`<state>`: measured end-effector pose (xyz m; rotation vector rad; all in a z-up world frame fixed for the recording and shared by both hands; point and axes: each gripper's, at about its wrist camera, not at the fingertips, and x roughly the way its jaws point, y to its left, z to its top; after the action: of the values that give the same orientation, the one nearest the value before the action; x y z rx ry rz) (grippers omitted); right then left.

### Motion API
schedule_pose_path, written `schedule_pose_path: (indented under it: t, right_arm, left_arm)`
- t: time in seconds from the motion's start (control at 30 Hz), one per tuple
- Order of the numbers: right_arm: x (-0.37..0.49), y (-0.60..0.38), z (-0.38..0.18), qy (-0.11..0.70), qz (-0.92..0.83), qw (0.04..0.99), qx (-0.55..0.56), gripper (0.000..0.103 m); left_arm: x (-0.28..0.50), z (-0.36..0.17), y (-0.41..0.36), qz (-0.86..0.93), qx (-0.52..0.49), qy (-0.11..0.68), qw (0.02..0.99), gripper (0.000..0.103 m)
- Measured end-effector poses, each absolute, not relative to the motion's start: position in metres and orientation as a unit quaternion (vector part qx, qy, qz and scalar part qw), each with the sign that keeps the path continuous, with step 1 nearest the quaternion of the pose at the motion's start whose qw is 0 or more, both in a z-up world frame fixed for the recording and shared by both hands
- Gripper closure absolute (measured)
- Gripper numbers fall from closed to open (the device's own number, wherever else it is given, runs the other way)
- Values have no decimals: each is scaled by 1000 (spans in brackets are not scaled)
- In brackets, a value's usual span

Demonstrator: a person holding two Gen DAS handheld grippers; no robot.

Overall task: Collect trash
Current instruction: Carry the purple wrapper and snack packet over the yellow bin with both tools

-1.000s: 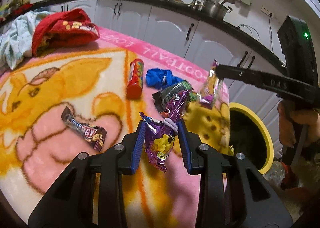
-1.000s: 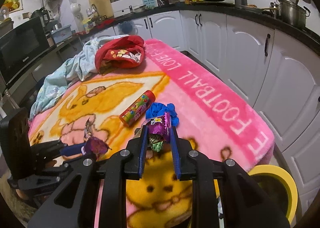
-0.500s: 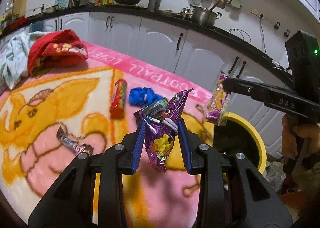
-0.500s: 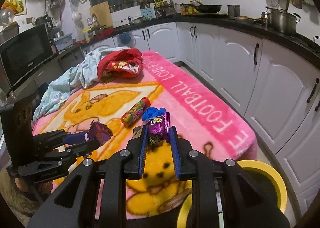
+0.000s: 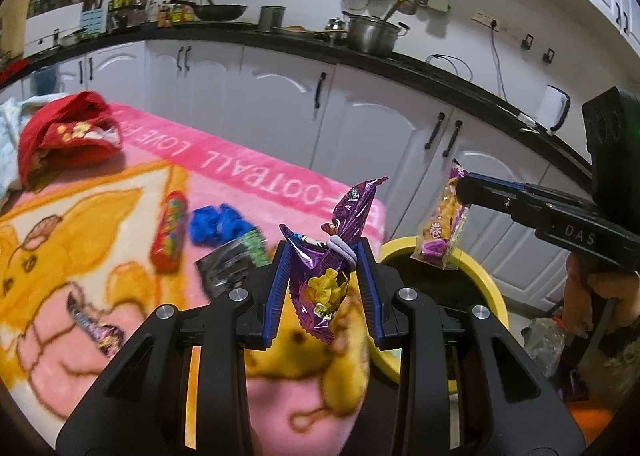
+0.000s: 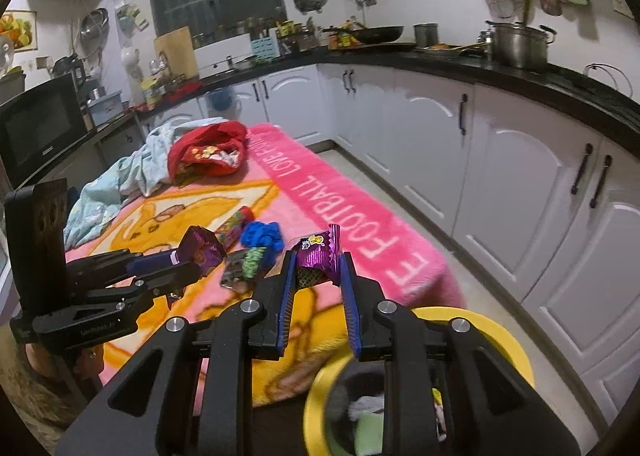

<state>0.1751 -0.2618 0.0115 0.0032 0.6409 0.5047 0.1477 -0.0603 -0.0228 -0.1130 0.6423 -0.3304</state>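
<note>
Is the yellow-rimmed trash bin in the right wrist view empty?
No: the yellow-rimmed trash bin already holds pale crumpled scraps at its bottom.

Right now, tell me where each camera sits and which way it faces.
Left wrist: on the left claw, facing the white cabinets; its purple wrapper, the right claw and a hand show.
Right wrist: on the right claw, looking down the pink blanket to the window; the left claw shows.
Shared: yellow bin, blue wad.
</note>
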Motion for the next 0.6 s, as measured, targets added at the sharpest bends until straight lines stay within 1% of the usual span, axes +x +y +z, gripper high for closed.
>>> schedule_pose_path:
  t: [0.6]
  right_arm:
    - [152, -344, 1, 303, 174, 937, 14, 82]
  left_arm:
    - [168, -25, -143, -220, -29, 317, 922, 77]
